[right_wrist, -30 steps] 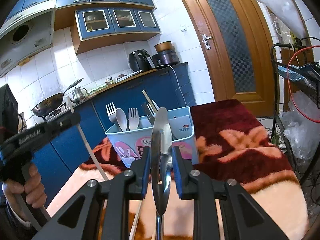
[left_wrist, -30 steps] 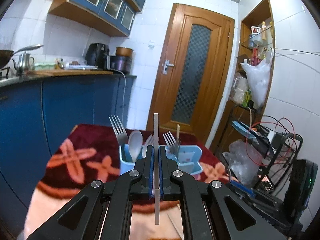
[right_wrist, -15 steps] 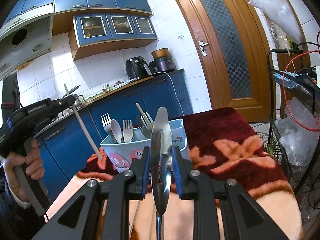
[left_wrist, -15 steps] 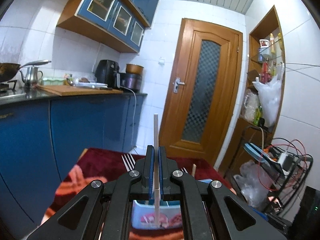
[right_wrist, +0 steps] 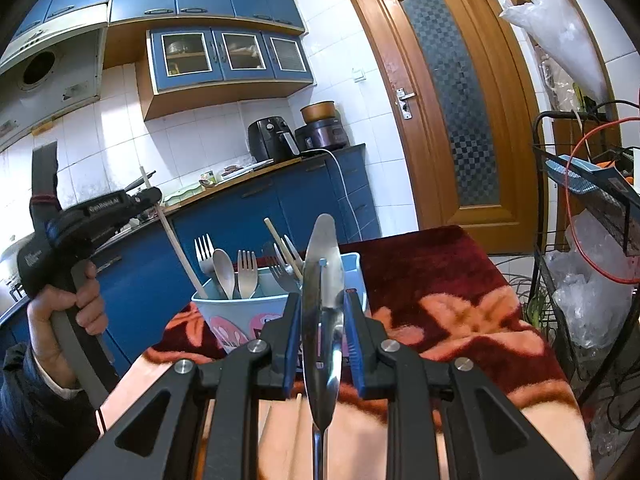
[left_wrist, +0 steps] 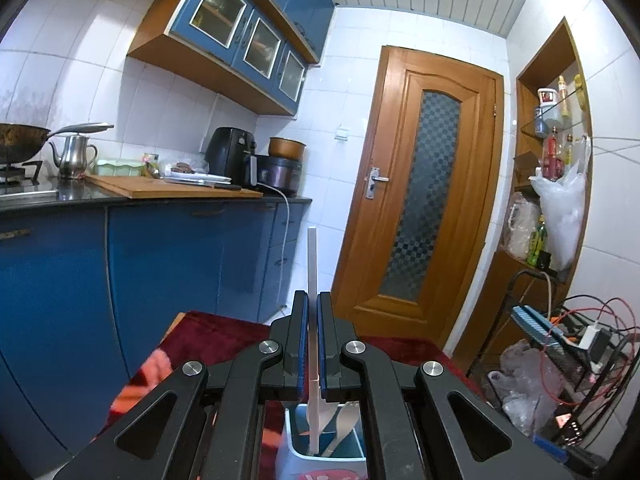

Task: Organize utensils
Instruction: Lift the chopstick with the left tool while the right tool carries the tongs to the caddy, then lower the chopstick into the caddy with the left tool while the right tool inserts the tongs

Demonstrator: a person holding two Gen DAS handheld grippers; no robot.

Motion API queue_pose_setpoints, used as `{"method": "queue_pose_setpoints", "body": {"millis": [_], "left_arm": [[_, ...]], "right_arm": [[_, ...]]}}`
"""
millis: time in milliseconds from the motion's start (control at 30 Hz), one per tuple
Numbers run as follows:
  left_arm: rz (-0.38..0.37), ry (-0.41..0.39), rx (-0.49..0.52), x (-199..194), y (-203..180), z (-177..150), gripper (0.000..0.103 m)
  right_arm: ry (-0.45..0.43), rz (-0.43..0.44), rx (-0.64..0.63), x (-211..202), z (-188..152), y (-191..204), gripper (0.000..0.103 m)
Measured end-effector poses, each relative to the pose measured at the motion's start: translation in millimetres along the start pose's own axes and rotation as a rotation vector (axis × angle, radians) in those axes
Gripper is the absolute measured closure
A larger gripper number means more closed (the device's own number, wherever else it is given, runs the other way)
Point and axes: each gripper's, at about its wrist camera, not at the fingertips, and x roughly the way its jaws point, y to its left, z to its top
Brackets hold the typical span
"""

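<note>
My left gripper (left_wrist: 312, 300) is shut on a pale chopstick (left_wrist: 312, 264) held upright; its lower end dips into the left part of the light blue utensil holder (left_wrist: 320, 456) right below. In the right wrist view the left gripper (right_wrist: 150, 196) holds the chopstick (right_wrist: 180, 248) slanting into the holder (right_wrist: 240, 312), which carries forks, a spoon and chopsticks. My right gripper (right_wrist: 322, 300) is shut on a metal spoon (right_wrist: 322, 280), bowl upward, just in front of the holder.
The holder stands on a table with a red and orange flowered cloth (right_wrist: 440, 288). Loose chopsticks (right_wrist: 298, 404) lie on the table near my right gripper. Blue kitchen cabinets (left_wrist: 160, 264) stand left, a wire rack (right_wrist: 592, 240) right, a wooden door (left_wrist: 416, 208) behind.
My left gripper rose and moved over the holder, bringing the chopstick's lower end down into it. My right gripper with the spoon stayed nearly still.
</note>
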Motion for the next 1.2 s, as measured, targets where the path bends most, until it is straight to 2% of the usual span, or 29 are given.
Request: {"method": "queue_pose_setpoints", "body": {"millis": [467, 700, 800, 933, 1200], "left_arm": [[-0.02, 0.138, 0.062, 31, -8, -55, 0.099], [-0.01, 0.164, 0.064, 39, -7, -67, 0.099], [-0.01, 0.176, 0.057, 42, -5, -69, 0.099], [-0.016, 0.188, 0.046, 44, -2, -73, 0.099], [-0.029, 0.217, 0.036, 50, -1, -79, 0.099]], "right_arm": [[-0.041, -0.031, -0.047, 24, 30, 7, 0.079], [-0.13, -0.068, -0.073, 41, 60, 13, 0.08], [-0.152, -0.079, -0.066, 50, 70, 13, 0.09], [-0.186, -0.09, -0.08, 57, 83, 14, 0.095], [-0.132, -0.091, -0.079, 66, 74, 11, 0.097]]}}
